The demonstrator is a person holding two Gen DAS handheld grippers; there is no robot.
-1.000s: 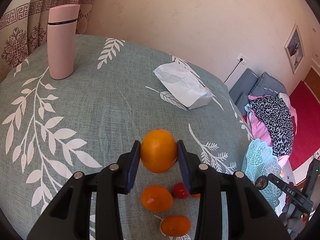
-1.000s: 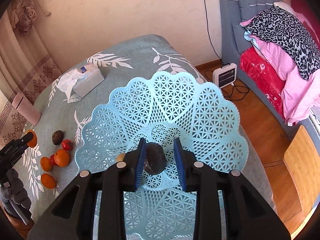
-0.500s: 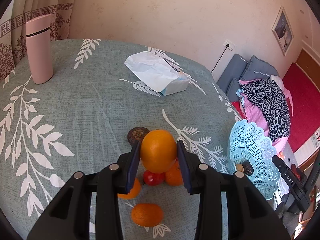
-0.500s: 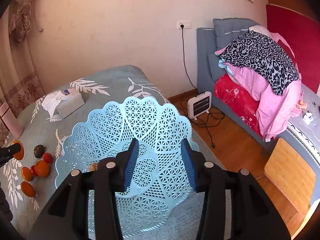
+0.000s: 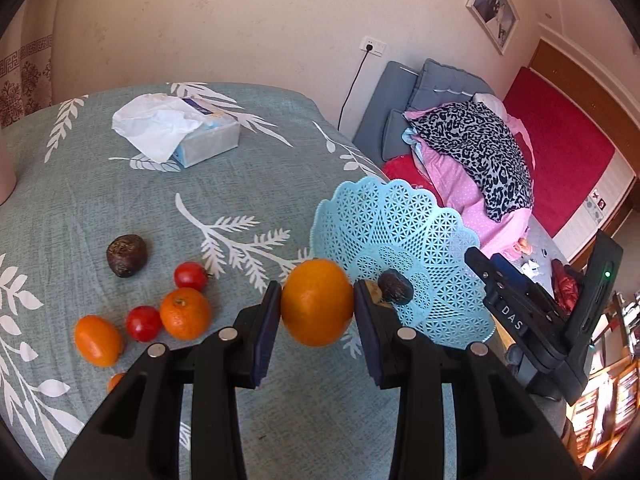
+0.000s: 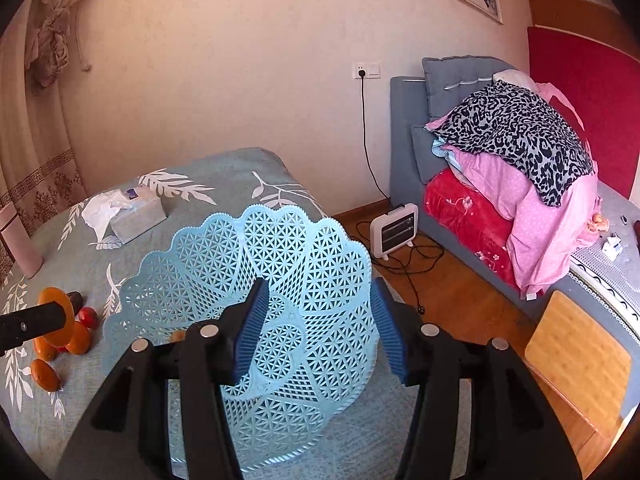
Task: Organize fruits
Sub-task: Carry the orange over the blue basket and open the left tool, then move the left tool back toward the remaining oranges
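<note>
One orange (image 5: 317, 302) clamped in left tool (image 5: 316, 320); right tool (image 6: 316, 332) agape.

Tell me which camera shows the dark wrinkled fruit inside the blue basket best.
Left wrist view: the dark wrinkled fruit lies unobstructed in the light blue lattice plastic basket. In the right wrist view, it is hidden behind the right gripper.

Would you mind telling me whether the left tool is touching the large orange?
Touching. The left wrist view shows the left tool with both blue pads pressed against the sides of the large orange, no gap.

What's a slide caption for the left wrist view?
Left gripper carries an orange toward the blue basket.
</note>
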